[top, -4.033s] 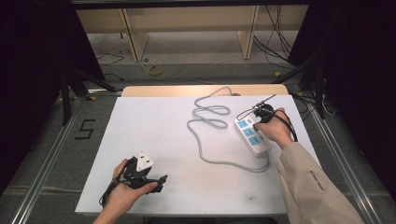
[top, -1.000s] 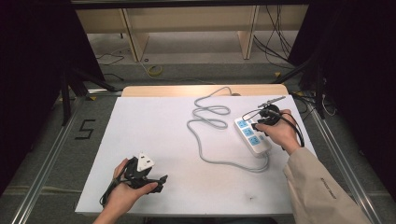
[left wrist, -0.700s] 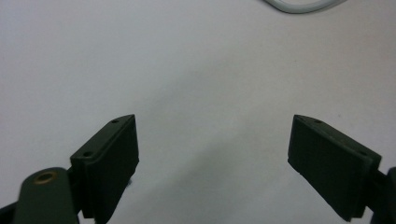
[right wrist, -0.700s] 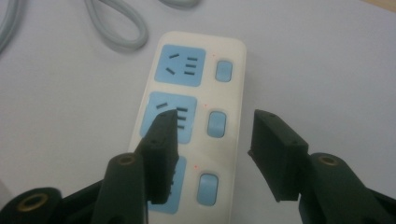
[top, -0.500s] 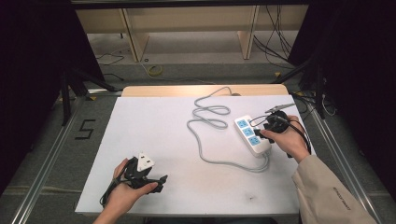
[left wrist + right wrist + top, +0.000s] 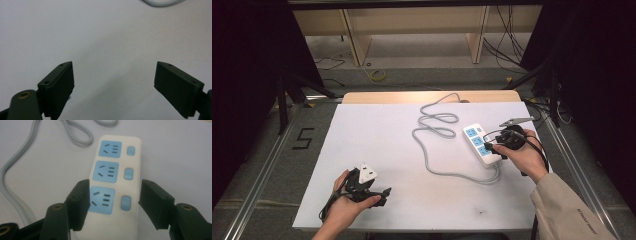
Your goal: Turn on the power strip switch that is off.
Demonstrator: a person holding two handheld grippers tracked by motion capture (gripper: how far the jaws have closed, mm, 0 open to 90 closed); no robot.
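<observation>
At the near-left of the white desk [image 6: 412,150], well apart from the power strip [image 6: 482,145], the left hand-held gripper [image 6: 384,192] rested in the person's left hand [image 6: 347,205]. Its jaws stood wide with nothing between them; in the left gripper view only bare desk lay between the two black pads [image 6: 58,87], with a loop of the grey cord [image 6: 162,3] at the top edge. It lay just where it had lain in the earlier frames.

Between that gripper and the power strip, the cord [image 6: 432,150] ran in loose curls across the middle of the desk and off its far edge.

The power strip itself lay flat toward the right side of the desk, its three blue sockets facing up. The right hand-held gripper [image 6: 492,146] sat at the strip's near end, held by the right hand [image 6: 524,157]. In the right gripper view [image 6: 113,205] the jaws straddled the strip's nearest socket [image 6: 102,200] and its switch [image 6: 125,203], one pad [image 6: 80,202] at each long side. Those jaws had just been opening, with the strip between them, and now stood fairly wide; a sliver of gap showed at the switch side, so the pads seemed to have let go. Against the earlier frames the strip had shifted and turned slightly, and the right hand had drawn outward. Judged from this, the repositioning of the strip looked finished and the release under way.
</observation>
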